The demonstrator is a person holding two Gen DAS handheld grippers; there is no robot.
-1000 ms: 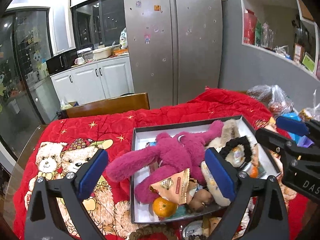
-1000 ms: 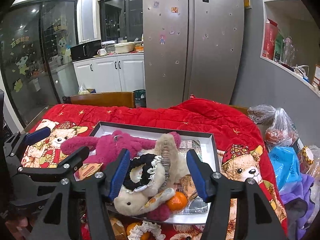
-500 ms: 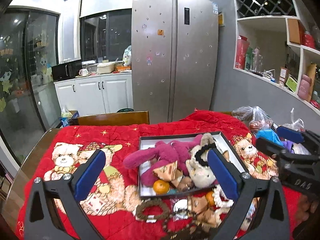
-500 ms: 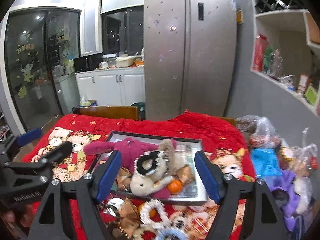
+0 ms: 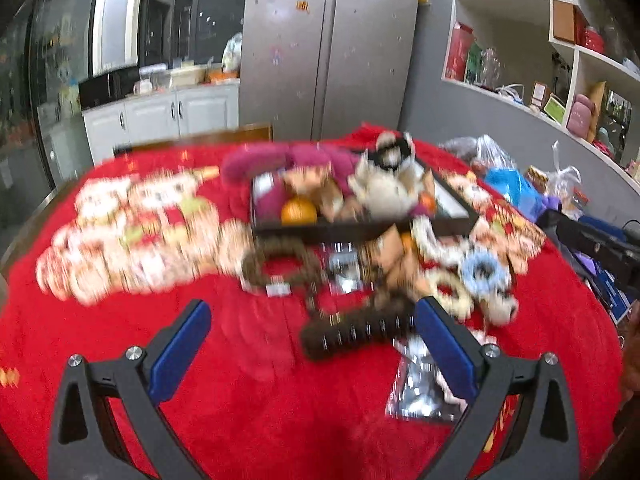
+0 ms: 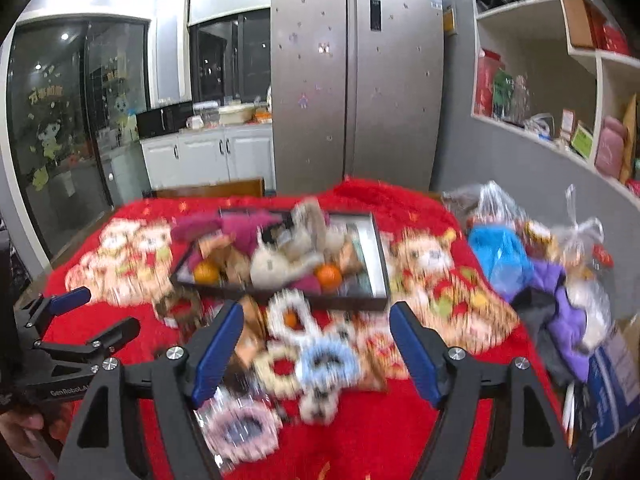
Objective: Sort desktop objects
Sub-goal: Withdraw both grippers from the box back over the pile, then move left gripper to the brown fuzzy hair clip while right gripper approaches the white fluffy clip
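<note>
Motion blurs both views. A black tray (image 5: pixel 360 231) on the red blanket holds a pink plush (image 5: pixel 280 160), a cream plush (image 5: pixel 384 194) and an orange (image 5: pixel 298 211). Loose things lie in front of it: a brown scrunchie (image 5: pixel 280 266), a blue scrunchie (image 6: pixel 328 360), a white scrunchie (image 6: pixel 288 314), a pink scrunchie (image 6: pixel 240 432) and a dark hair claw (image 5: pixel 352 332). My left gripper (image 5: pixel 312 312) hangs open above the blanket, the hair claw lying just beyond its right finger. Over the scrunchies, my right gripper (image 6: pixel 316 312) is open and holds nothing.
A silver foil packet (image 5: pixel 420 396) lies near the front edge. Plastic bags (image 6: pixel 500 252) and a purple cloth (image 6: pixel 568 312) crowd the table's right side. A wooden chair back (image 6: pixel 212 190) stands behind the table, with a fridge and cabinets beyond it.
Both grippers have pulled back from the tray, which now looks smaller and farther away. The loose scrunchies and hair claw have come into view. The right jaws have widened.
</note>
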